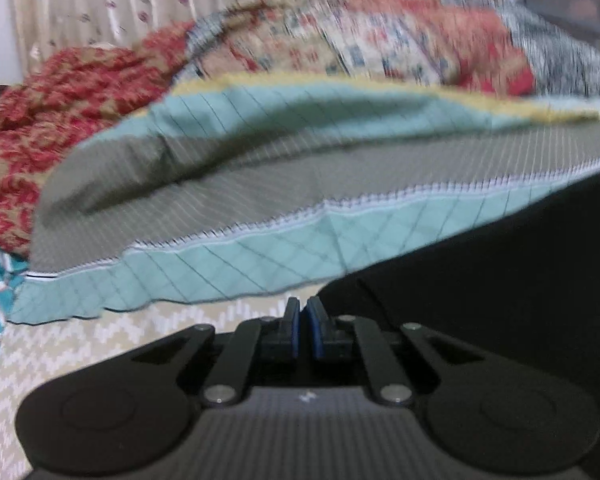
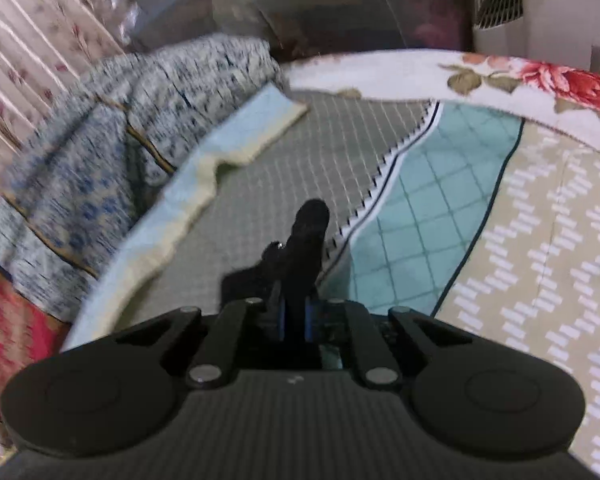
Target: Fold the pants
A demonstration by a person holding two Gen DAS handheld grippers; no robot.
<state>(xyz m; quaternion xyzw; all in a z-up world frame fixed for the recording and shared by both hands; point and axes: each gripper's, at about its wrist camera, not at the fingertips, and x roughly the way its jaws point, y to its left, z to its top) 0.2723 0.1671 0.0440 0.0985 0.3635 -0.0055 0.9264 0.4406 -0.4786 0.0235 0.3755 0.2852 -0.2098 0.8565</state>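
The black pants [image 1: 500,272] fill the lower right of the left wrist view as a dark mass hanging beside my left gripper [image 1: 303,312]. Its blue pads stand almost together, and the black cloth comes up to the right pad; whether it is pinched I cannot tell. In the right wrist view my right gripper [image 2: 296,312] is shut on a bunched piece of the black pants [image 2: 304,248], which sticks up from between its pads above the grey and teal bedcover [image 2: 300,152].
The bed carries a grey and teal quilted cover [image 1: 260,184] over a beige zigzag sheet [image 2: 540,260]. A red patterned blanket [image 1: 60,100], a blue-grey blanket [image 2: 120,128] and a floral pillow [image 2: 520,80] lie at the back. Curtains [image 1: 140,0] hang behind.
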